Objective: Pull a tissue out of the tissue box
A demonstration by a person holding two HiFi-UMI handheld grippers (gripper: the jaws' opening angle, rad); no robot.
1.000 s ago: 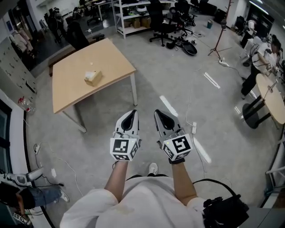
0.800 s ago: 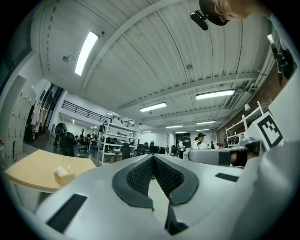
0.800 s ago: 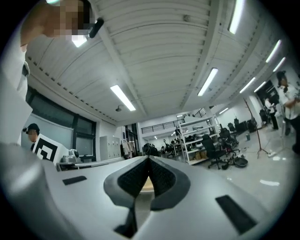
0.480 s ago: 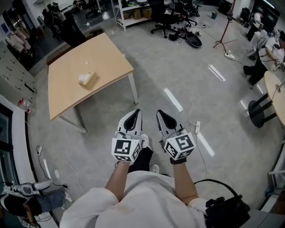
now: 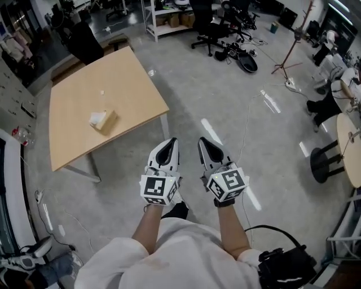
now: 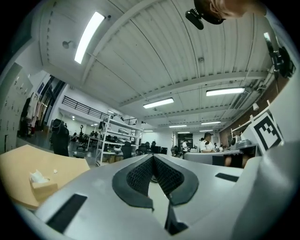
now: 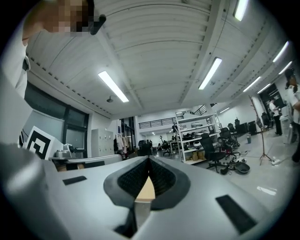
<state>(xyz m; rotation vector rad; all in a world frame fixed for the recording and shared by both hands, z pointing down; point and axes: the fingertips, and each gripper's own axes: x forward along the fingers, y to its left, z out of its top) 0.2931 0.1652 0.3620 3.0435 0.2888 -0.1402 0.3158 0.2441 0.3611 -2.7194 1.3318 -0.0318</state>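
Left tool (image 5: 171, 141), right tool (image 5: 202, 140) closed, empty; 1 tissue box (image 5: 104, 120), 1 table (image 5: 125, 79).

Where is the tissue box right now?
In the head view, the tissue box sits on the wooden table at upper left, well beyond the left gripper.

This looks like a big open office or lab hall. It has a grey concrete floor (image 5: 192, 84), black office chairs (image 5: 210, 28), a metal shelf rack (image 5: 163, 14) with boxes, a wooden table (image 5: 73, 107), loose cables (image 5: 243, 127) and long ceiling lights (image 6: 89, 30).
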